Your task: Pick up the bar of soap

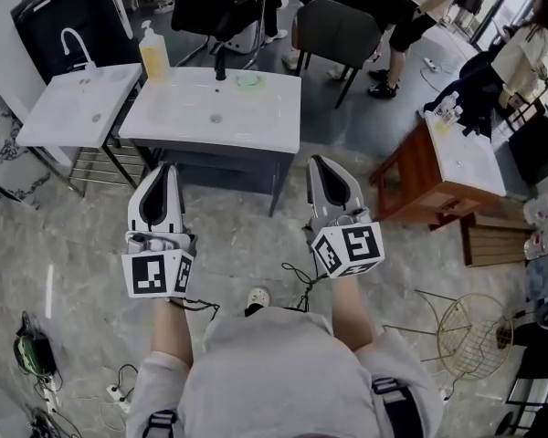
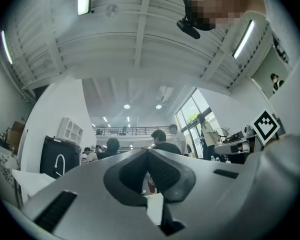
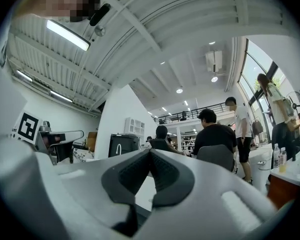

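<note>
The bar of soap is a small pale green piece lying at the back of the white sink top, just right of a black faucet. Both grippers are held side by side over the floor in front of that sink and point toward it. My left gripper is shut with nothing in it, its tips near the sink's front edge at the left. My right gripper is also shut and empty, just off the sink's front right corner. In the left gripper view and the right gripper view the jaws meet, tilted up toward the room and ceiling.
A yellow soap dispenser bottle stands at the sink's back left. A second white basin with a white faucet adjoins it on the left. A grey chair, a wooden table and a wire basket are to the right. People sit and stand behind.
</note>
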`<move>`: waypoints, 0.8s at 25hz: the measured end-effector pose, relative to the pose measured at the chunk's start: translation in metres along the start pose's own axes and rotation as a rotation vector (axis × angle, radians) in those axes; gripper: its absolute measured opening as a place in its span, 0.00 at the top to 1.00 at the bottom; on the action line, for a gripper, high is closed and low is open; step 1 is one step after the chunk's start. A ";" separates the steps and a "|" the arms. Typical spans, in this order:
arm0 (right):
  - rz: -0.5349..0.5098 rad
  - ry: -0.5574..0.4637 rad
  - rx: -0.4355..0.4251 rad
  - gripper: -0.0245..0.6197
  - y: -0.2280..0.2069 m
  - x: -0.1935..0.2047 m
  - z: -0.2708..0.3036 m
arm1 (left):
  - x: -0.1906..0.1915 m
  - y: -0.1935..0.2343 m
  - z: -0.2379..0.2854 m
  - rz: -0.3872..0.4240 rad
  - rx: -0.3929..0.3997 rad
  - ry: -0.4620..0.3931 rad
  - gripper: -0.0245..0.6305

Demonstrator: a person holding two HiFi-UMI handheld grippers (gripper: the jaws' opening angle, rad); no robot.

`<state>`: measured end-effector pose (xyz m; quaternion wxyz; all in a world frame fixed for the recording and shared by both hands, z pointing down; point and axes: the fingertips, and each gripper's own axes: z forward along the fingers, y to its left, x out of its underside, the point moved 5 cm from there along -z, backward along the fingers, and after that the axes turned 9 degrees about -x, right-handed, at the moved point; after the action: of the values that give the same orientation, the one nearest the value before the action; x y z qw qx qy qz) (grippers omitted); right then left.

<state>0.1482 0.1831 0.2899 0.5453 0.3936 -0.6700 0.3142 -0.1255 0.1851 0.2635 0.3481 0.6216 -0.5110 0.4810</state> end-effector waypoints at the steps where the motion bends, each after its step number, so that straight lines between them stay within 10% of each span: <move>1: 0.001 0.001 -0.002 0.95 -0.007 0.003 0.007 | 0.004 -0.002 0.010 0.003 0.003 0.000 0.95; 20: 0.045 0.010 0.081 0.95 -0.084 0.051 0.148 | 0.069 0.042 0.177 0.006 0.094 0.035 0.95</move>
<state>0.1446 0.0065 0.3085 0.5251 0.3986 -0.6629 0.3550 -0.1220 -0.0085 0.2748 0.3259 0.6274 -0.4835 0.5161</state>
